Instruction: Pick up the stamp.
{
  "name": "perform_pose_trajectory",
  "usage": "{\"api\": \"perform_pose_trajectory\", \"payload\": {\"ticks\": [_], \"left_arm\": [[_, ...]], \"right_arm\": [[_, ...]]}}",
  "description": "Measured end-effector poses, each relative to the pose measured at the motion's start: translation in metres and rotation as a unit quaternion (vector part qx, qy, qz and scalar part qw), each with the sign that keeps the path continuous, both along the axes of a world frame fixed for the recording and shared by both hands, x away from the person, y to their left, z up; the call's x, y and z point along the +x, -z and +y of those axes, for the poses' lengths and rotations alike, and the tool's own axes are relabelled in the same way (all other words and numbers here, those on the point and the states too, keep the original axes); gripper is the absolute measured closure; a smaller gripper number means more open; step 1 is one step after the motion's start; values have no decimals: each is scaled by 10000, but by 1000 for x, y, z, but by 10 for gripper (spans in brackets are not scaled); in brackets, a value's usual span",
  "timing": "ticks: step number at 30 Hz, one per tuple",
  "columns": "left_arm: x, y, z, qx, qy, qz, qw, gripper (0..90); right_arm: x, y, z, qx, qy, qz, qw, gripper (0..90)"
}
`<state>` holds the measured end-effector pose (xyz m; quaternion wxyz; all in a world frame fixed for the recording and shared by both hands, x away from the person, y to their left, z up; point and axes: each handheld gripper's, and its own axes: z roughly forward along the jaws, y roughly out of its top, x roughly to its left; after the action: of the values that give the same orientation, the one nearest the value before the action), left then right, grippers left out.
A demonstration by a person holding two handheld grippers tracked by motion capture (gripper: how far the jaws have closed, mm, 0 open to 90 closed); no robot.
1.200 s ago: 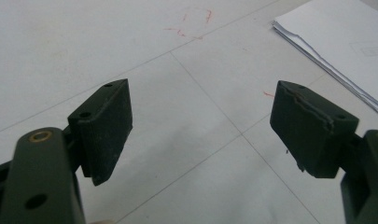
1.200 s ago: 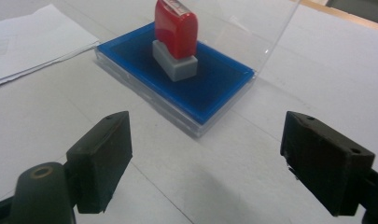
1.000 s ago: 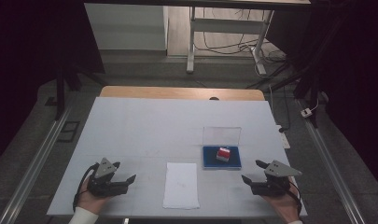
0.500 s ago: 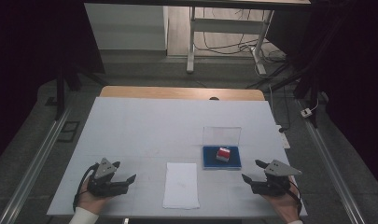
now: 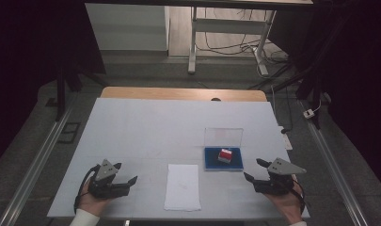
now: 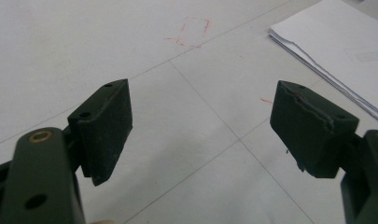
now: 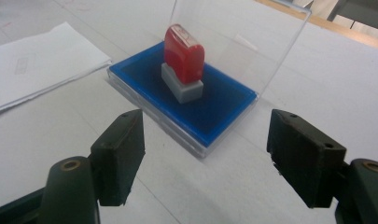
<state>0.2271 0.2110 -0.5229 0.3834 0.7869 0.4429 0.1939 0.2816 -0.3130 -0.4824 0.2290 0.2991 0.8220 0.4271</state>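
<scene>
A red stamp with a grey base [image 5: 225,155] [image 7: 183,64] stands on a blue ink pad [image 5: 223,160] [image 7: 191,100] whose clear lid [image 5: 223,136] [image 7: 252,37] is raised behind it. A stack of white paper [image 5: 182,186] [image 7: 32,60] [image 6: 345,46] lies left of the pad. My right gripper [image 5: 255,169] [image 7: 210,154] rests open on the table just right of the pad, jaws pointing at it. My left gripper [image 5: 130,184] [image 6: 200,126] rests open near the front left, pointing towards the paper, nothing between its jaws.
The white table [image 5: 155,132] has a wooden strip [image 5: 183,94] along its far edge. Faint red marks [image 6: 191,32] show on its surface. Cables and a power strip [image 5: 310,114] lie on the floor to the right.
</scene>
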Motion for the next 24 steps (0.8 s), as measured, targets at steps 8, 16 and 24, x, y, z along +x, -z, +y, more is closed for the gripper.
{"api": "perform_pose_trajectory", "payload": {"ticks": [8,16,24], "left_arm": [[0,0,0,18,6,-14,10000,214],[1,0,0,17,-6,-1,10000,214],[2,0,-1,30,13,-2,10000,214]], "right_arm": [[5,-16,10,-33,-141,-2,9999,282],[18,-39,19,-165,-339,108,9992,282],[38,-54,31,-163,-483,272,9983,282]]}}
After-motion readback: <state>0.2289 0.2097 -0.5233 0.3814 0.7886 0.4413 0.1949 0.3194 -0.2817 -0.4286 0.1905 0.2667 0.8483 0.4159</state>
